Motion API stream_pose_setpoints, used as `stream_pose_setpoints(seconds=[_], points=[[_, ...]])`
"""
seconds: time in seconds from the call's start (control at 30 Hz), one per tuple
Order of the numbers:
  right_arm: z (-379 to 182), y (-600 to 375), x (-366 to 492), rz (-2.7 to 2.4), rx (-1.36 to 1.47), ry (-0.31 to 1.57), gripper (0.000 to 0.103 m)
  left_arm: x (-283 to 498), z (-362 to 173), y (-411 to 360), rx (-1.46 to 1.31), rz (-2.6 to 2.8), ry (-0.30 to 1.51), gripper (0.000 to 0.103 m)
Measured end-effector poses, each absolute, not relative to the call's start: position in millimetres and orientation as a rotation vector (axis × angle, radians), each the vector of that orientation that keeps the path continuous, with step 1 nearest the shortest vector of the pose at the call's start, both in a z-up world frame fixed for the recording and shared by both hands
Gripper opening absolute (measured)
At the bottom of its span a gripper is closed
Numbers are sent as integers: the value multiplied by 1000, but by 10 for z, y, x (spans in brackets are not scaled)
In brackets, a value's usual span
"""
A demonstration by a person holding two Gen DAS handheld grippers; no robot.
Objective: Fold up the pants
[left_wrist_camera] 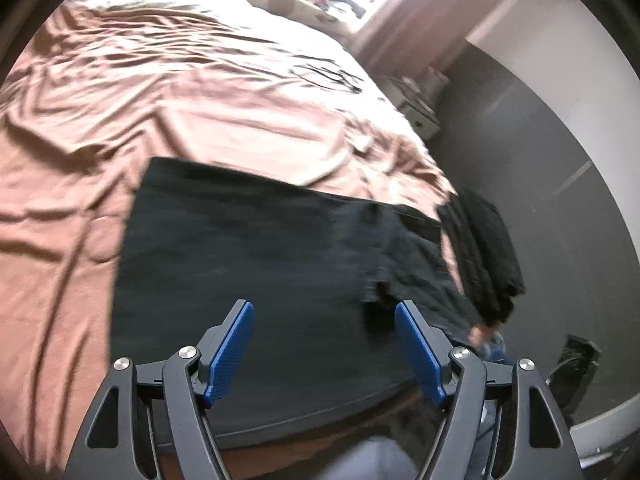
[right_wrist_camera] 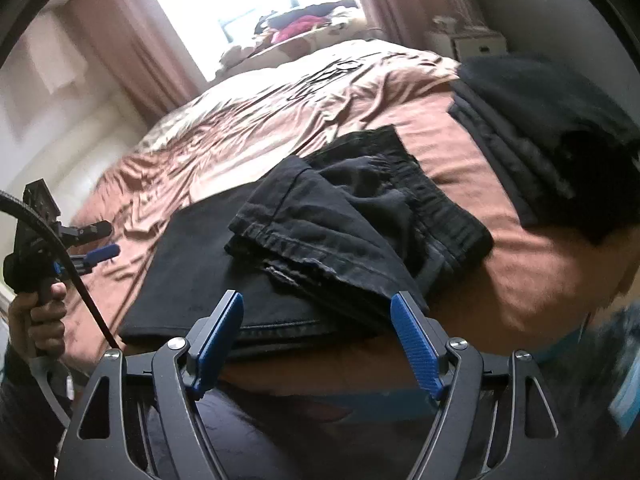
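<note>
Pants (right_wrist_camera: 304,240) lie near the foot edge of the bed (right_wrist_camera: 460,152), black on the rust-brown sheet; the leg ends have been brought over so their hems rest on the waistband half, and the bundle sits partly folded, its left portion flat and its right portion bunched and crooked. Both claws stand spread and empty: the left claw (left_wrist_camera: 324,348) hangs over the flat part of the cloth, touching nothing that I can see; the right claw (right_wrist_camera: 316,336) hangs just short of the near edge, with the frayed hems straight ahead of it. In the right view the left claw (right_wrist_camera: 98,240) shows again off to the side, gripped in the person's hand (right_wrist_camera: 38,312), above the sheet and apart from the pants.

A stack of dark folded clothes (right_wrist_camera: 552,128) sits at the bed's right corner, well apart from the pants; that looks like the place for finished pieces.

The step in hand seems to be tidying the fold; to do it well I would square the upper layer first, pinching the two corners of the hem edge and drawing them level with the waistband beneath, then smooth the bunched elastic before any further fold; grab only the top layers, or the flat half below will drag and wrinkle.
</note>
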State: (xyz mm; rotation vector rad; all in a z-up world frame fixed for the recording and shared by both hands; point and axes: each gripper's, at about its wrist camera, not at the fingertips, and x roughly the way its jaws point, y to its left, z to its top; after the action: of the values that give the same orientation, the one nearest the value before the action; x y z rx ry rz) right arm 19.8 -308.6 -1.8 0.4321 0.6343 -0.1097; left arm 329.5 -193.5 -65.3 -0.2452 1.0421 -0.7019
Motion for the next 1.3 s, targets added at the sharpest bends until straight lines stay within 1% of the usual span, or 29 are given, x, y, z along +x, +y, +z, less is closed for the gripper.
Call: stream_pose_setpoints(seconds=[0.2, 0.33, 0.57, 0.73, 0.8, 0.87, 0.97, 1.07, 1.3], points=[[8, -2900, 488, -80, 324, 679, 75, 3271, -983, -1489, -265, -581, 1023, 75], [13, -2774, 682, -75, 239, 717, 75, 3220, -1136, -1364, -243, -551, 1024, 75], [-9, -2526, 1090, -47, 114, 776, 75, 3145, -1224, -1152, -252, -553, 1057, 75], [-34, -2393, 1398, -11, 20, 805, 75, 3068, -1120, -1022, -165, -567, 1080, 75], [-57, -2375, 1498, -1, 0, 813, 67, 3051, -1062, -955, -140, -568, 1073, 75], [-77, -2347, 1600, 15, -5, 819, 66, 3051, -1034, -908, -104, -562, 1068, 75], [-134, -2309, 1779, 14, -28, 839, 55, 3074, -1085, -854, -101, -549, 1068, 75], [-203, -2308, 1947, 17, -39, 861, 48, 3113, -1203, -834, -127, -536, 1083, 75], [-283, -2265, 2205, 23, -75, 894, 47, 3199, -1448, -811, -235, -512, 1132, 75]])
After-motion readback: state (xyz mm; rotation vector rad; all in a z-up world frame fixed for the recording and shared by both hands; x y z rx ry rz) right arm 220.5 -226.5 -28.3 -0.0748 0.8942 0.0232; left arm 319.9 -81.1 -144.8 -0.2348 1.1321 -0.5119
